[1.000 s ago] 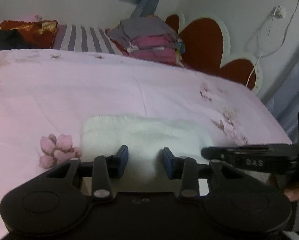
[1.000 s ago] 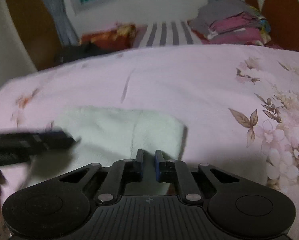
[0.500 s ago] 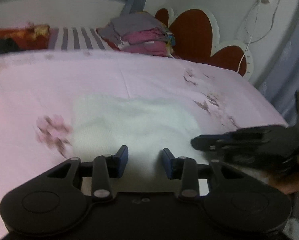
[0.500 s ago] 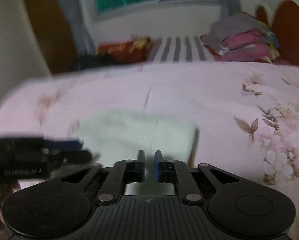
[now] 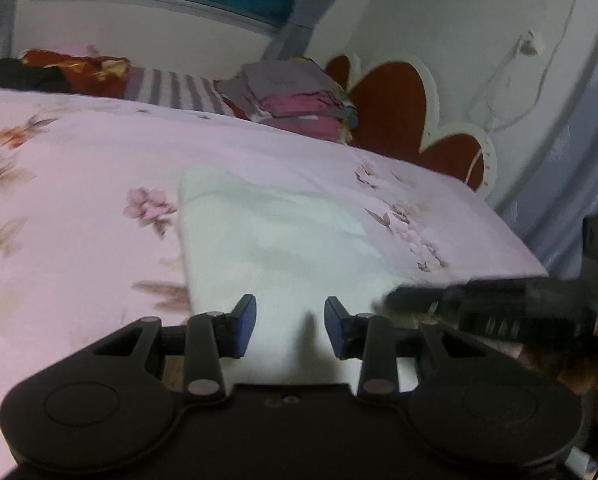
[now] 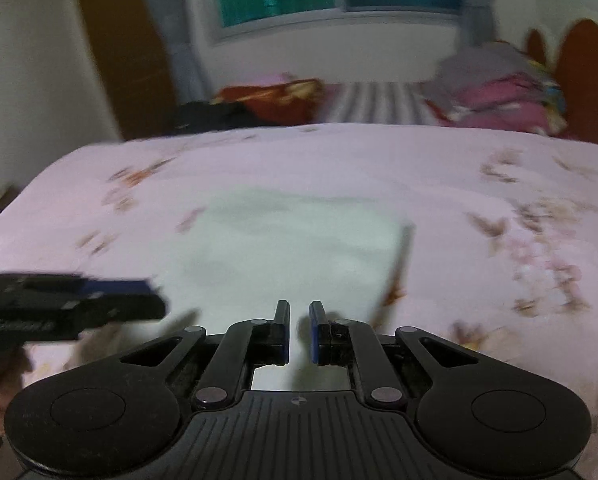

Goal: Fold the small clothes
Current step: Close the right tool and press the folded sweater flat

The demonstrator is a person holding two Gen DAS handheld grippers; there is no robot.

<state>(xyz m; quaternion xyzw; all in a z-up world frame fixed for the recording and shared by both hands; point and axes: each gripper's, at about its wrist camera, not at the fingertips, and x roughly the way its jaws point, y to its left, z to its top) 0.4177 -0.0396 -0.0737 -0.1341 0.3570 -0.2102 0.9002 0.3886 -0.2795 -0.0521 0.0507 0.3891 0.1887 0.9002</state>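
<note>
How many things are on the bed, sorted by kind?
White folded cloth: 1
Stack of folded clothes: 1
Striped pillow: 1
Red patterned cushion: 1
Dark bundle of fabric: 1
Total: 5

White cloth (image 5: 283,240) on floral bed (image 5: 79,168)

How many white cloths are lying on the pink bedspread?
1: a white cloth lies flat on the bedspread, just ahead of both grippers. The folded pile by the headboard may hide more.
</note>
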